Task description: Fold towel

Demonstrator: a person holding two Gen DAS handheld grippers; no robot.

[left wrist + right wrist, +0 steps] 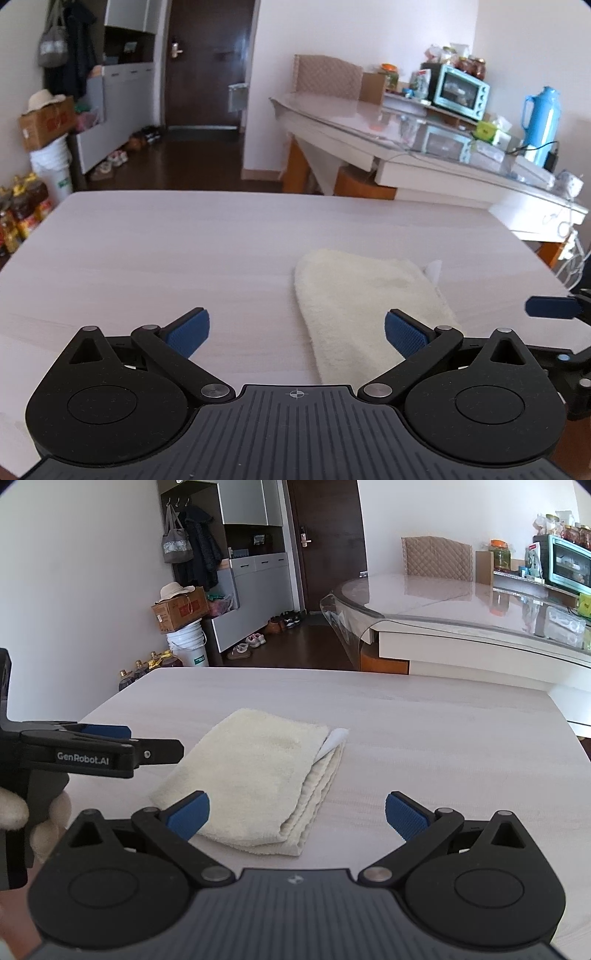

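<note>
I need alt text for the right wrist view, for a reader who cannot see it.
A cream towel, folded with a white tag at its far corner, lies on a pale wooden table. The right gripper is open just before it, holding nothing. The left gripper enters from the left, beside the towel.

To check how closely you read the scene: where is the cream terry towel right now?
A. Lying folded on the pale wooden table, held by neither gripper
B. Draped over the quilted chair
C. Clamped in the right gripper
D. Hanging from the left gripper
A: the cream terry towel lies folded on the pale wooden table, both the right gripper and left gripper open and empty.
</note>
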